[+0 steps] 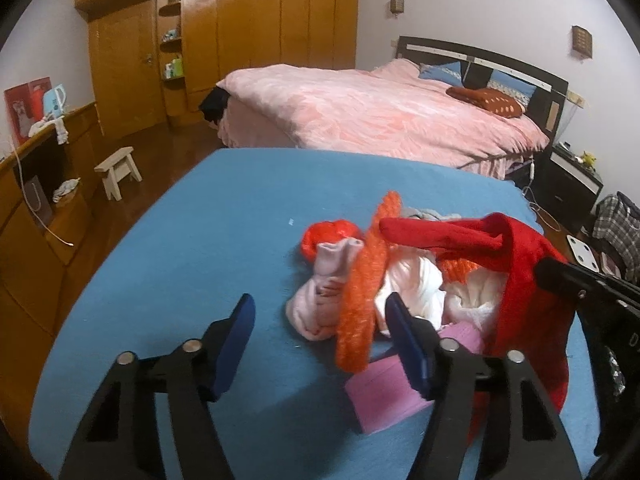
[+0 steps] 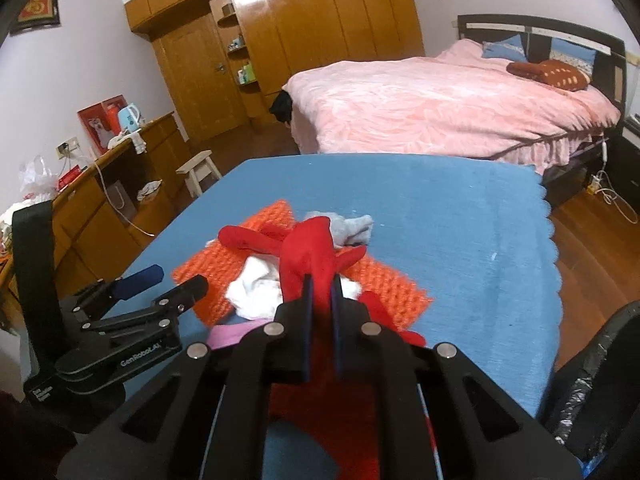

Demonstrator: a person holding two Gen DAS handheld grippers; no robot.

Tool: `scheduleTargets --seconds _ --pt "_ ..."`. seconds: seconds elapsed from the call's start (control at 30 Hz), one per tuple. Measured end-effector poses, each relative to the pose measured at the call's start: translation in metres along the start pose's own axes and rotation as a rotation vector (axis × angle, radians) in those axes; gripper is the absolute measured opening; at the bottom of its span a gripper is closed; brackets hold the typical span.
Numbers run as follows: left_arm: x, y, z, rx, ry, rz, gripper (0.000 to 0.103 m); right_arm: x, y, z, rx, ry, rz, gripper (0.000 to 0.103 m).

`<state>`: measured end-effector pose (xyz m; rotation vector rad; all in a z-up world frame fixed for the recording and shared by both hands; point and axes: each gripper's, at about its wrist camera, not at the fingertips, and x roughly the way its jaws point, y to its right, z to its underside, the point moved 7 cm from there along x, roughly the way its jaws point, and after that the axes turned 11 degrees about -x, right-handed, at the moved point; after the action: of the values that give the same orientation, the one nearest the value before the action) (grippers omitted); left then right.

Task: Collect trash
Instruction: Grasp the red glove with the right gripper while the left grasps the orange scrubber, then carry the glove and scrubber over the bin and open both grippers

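The step in hand looks like the 1st pickup from the trash pile [image 1: 384, 280]; the right gripper [image 2: 320, 304] has its blue pads pressed together on a red cloth piece [image 2: 308, 256], which rises from the heap in a taut fold. The left gripper [image 1: 320, 332] is spread, nothing pressed between its fingers; its right finger lies against the white crumpled paper [image 1: 416, 284] and above a pink block [image 1: 384, 392], its left finger over bare blue table cover [image 1: 160, 280].

The pile sits on the near right of the table: an orange mesh strip [image 1: 360, 300] draped over a pale pink wad [image 1: 320, 292], the white paper under it, a grey scrap [image 2: 356, 226] at the far side. In my judgement the next move is to lift the red piece clear and carry it right and near, toward the black bag [image 2: 592, 392] at the table's near right corner; the cloth overlaps the mesh, so a slow pull may avoid dragging the rest.

Room: the table's left and far parts lie open; its scalloped right edge [image 2: 554, 264] is near the pile, with wood floor beyond; the 2 grippers are close together, so the left has little space on its right side.
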<state>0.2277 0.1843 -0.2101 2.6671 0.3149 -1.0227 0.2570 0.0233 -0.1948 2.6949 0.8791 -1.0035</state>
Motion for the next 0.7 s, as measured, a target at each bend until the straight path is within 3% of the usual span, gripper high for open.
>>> scheduleTargets --seconds 0.1,0.17,0.27,0.33,0.7 --pt "0.009 0.008 0.001 0.013 -0.017 0.010 0.053 -0.002 0.007 0.001 0.014 0.002 0.009 0.007" --pt "0.014 0.013 0.003 0.024 -0.031 0.021 0.033 -0.004 0.009 0.001 0.014 0.001 0.015 0.007" --pt "0.016 0.020 0.005 0.032 -0.044 0.045 0.016 -0.006 0.011 0.002 0.013 -0.001 0.018 0.007" --pt "0.013 0.022 0.005 0.034 -0.039 0.059 0.012 -0.008 0.012 0.002 0.016 0.002 0.019 0.007" --pt "-0.029 0.029 -0.015 0.015 0.046 0.093 0.011 -0.029 0.012 -0.010 0.006 0.043 0.009 0.007"
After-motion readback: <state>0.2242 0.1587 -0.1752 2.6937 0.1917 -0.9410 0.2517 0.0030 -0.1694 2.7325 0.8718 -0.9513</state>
